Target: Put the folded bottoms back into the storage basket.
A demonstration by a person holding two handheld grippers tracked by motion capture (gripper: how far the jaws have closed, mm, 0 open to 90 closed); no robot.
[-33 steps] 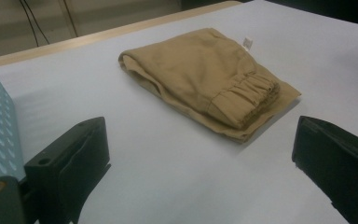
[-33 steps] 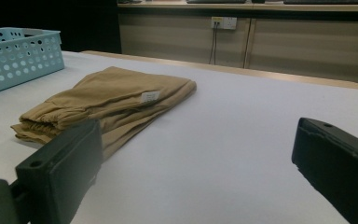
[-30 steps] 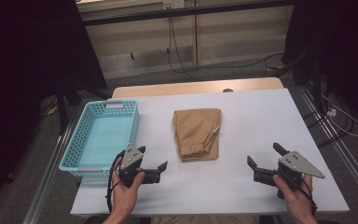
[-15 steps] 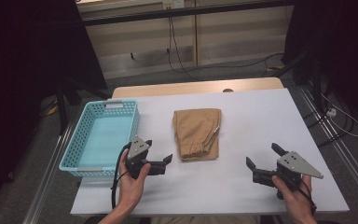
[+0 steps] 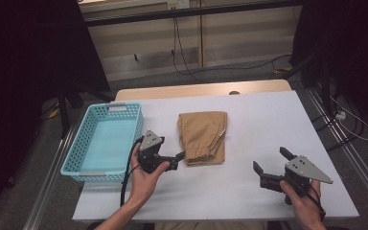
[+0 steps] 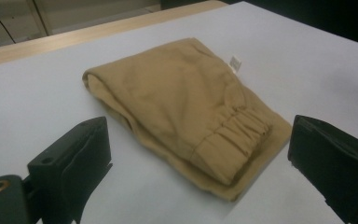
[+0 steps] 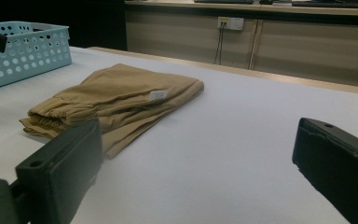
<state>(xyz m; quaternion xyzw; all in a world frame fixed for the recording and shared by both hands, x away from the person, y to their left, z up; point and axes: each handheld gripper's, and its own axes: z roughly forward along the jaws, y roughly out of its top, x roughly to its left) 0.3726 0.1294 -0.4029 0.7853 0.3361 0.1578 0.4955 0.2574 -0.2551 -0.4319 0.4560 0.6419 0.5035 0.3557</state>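
Pointing at the folded tan trousers (image 5: 202, 137), the left gripper (image 5: 176, 158) has its jaws spread wide; its own view shows the elastic waistband end of the garment (image 6: 191, 116) lying just ahead, between the two black jaws but touched by neither. A hand (image 5: 143, 177) holds this gripper low over the white table (image 5: 278, 120), with a black cable trailing back along the forearm. Just beside it, away from the trousers, stands a light blue perforated basket (image 5: 82, 143). The right gripper (image 5: 271, 167) hovers well apart from the trousers, jaws likewise spread, gripped by the right hand (image 5: 301, 199). From its view the trousers (image 7: 116, 100) lie ahead of its left-hand jaw, a small white label showing on the fold, with the basket (image 7: 25, 53) beyond.
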